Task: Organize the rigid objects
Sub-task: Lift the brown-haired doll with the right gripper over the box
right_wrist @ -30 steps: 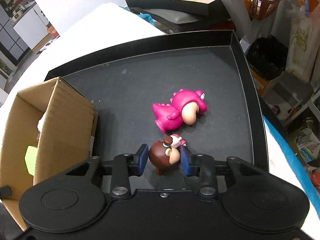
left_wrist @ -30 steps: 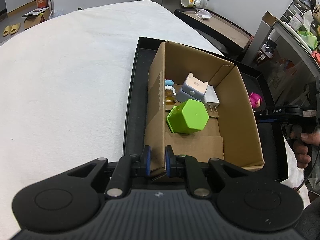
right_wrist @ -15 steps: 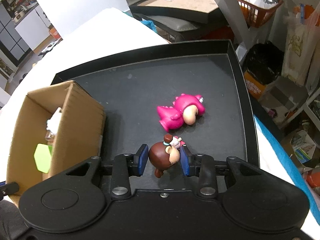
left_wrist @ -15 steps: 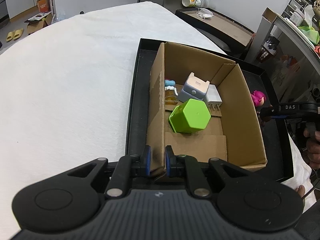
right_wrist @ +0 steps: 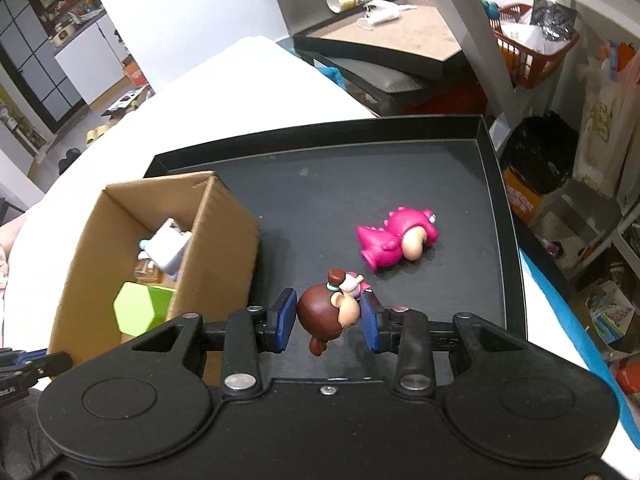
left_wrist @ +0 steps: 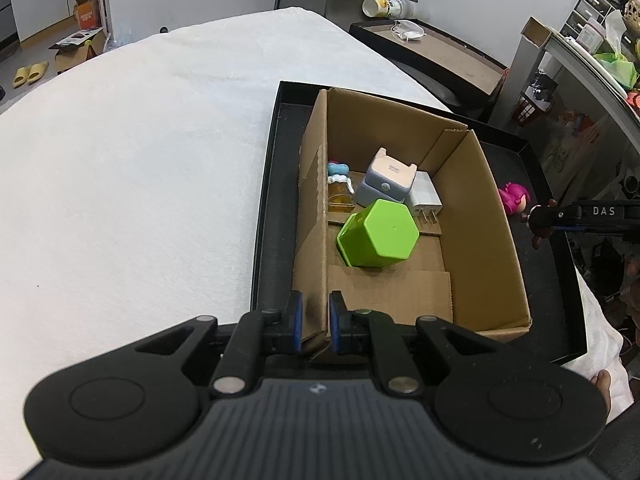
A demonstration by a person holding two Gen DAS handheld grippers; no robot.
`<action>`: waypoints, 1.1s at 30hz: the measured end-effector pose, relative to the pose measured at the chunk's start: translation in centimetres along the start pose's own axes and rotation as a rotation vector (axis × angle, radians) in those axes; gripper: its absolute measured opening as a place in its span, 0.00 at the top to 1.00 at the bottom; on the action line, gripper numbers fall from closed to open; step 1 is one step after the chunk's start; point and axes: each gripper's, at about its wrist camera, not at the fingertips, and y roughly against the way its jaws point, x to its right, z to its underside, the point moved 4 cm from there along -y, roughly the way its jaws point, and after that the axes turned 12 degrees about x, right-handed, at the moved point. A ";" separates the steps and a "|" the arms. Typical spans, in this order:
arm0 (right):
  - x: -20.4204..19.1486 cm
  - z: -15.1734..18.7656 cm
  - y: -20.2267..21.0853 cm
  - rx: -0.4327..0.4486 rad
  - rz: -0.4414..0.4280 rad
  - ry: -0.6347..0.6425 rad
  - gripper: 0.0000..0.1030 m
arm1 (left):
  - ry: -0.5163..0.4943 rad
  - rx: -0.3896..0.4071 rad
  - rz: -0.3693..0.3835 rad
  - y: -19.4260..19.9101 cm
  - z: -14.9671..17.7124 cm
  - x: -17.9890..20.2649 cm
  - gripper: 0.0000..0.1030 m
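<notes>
My right gripper (right_wrist: 328, 322) is shut on a brown-haired girl figurine (right_wrist: 326, 312) and holds it above the black tray (right_wrist: 400, 172), right of the cardboard box (right_wrist: 216, 236). A pink dinosaur toy (right_wrist: 396, 240) lies on the tray ahead. My left gripper (left_wrist: 314, 322) is shut on the box's near-left wall (left_wrist: 312, 240). Inside the box lie a green hexagonal container (left_wrist: 378, 234), a grey-pink gadget (left_wrist: 386, 176), a white charger (left_wrist: 426, 200) and a small bottle (left_wrist: 340, 192). The right gripper with the figurine (left_wrist: 540, 220) shows at the right in the left wrist view.
The tray sits on a white cloth-covered table (left_wrist: 140, 160). Beyond it stand a dark low table with a cup (right_wrist: 392, 32), an orange basket (right_wrist: 532, 48) and cluttered shelves (left_wrist: 592, 40). The tray's raised rim (right_wrist: 492, 184) bounds the right side.
My right gripper has lifted with the figurine and shifted toward the box, whose inside now shows more. The left gripper keeps its hold on the box wall.
</notes>
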 end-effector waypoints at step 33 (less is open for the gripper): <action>-8.0 -3.0 3.1 0.118 -0.116 0.095 0.66 | 0.015 0.000 0.035 -0.2 -0.1 -0.3 0.88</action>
